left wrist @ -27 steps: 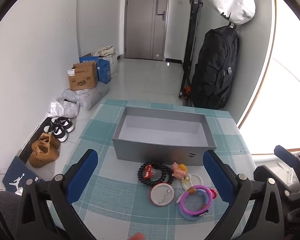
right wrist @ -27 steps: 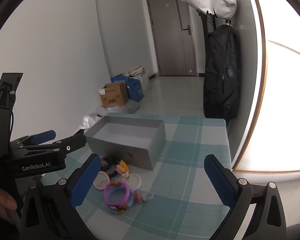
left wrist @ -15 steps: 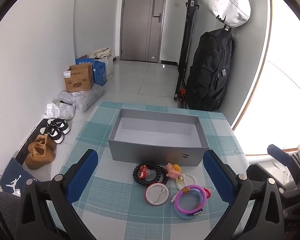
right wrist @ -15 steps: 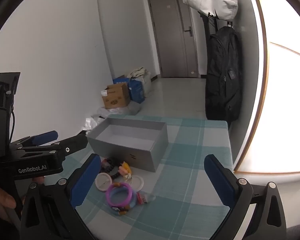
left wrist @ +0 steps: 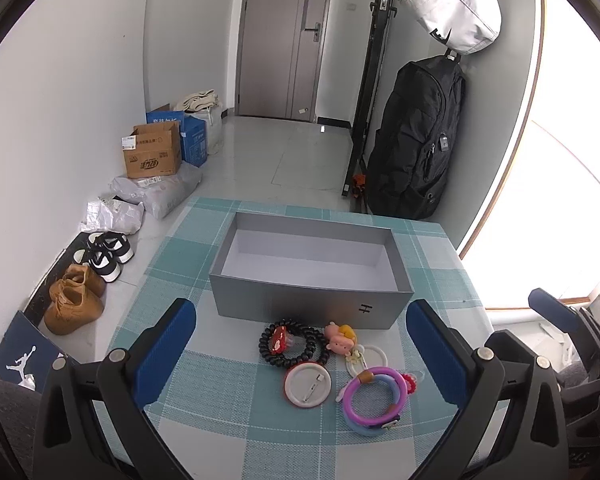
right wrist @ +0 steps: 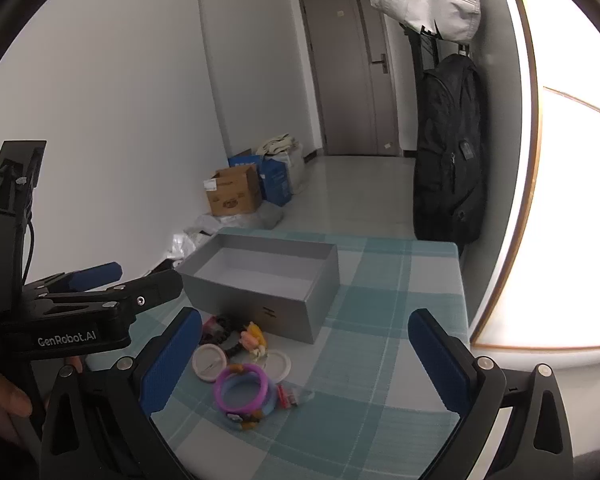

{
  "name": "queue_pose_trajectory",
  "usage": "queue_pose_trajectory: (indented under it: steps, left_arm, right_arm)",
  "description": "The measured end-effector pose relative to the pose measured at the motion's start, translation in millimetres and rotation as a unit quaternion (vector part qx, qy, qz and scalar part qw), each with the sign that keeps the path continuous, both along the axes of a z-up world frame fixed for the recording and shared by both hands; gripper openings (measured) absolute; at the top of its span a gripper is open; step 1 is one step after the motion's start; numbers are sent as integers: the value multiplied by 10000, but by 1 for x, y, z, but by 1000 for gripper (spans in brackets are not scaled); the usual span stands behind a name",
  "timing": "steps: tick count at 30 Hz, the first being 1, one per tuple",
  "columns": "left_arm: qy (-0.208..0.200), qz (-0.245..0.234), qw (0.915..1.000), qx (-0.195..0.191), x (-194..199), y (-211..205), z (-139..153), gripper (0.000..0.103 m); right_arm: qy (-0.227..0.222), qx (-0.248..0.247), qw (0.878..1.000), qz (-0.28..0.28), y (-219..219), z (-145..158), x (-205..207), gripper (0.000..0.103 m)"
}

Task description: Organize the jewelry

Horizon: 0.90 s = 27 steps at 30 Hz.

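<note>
- Your left gripper and right gripper both hover with fingers spread wide, holding nothing.
- The open grey cardboard box sits at 12 o'clock of the purple plastic bangle on the checked surface.

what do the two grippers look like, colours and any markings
Both are black plastic frames with silver screws and ribbed blue pads on the fingers. The left gripper, seen from the right wrist, carries white "GenRobot.AI" lettering and a thin black cable. The right gripper looks the same.

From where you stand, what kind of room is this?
Probably the entryway of a home: a closed door at the end of the hall, shoes along the wall, and a black backpack hanging by the window.
</note>
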<state>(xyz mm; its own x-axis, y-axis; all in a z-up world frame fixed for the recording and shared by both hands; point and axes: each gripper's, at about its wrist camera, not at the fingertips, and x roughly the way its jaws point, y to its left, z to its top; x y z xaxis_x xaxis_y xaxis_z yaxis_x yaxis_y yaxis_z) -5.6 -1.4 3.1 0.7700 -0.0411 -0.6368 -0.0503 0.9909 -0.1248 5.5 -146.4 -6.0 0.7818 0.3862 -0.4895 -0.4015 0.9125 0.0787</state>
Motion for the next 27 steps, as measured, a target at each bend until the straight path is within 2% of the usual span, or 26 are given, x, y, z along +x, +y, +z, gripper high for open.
queue_pose_trajectory:
  steps: [27]
  left_arm:
    - [77, -84, 9999, -73, -1, -3, -1, 102]
  right_arm:
    - [46, 90, 9999, -8, 0, -2, 2, 103]
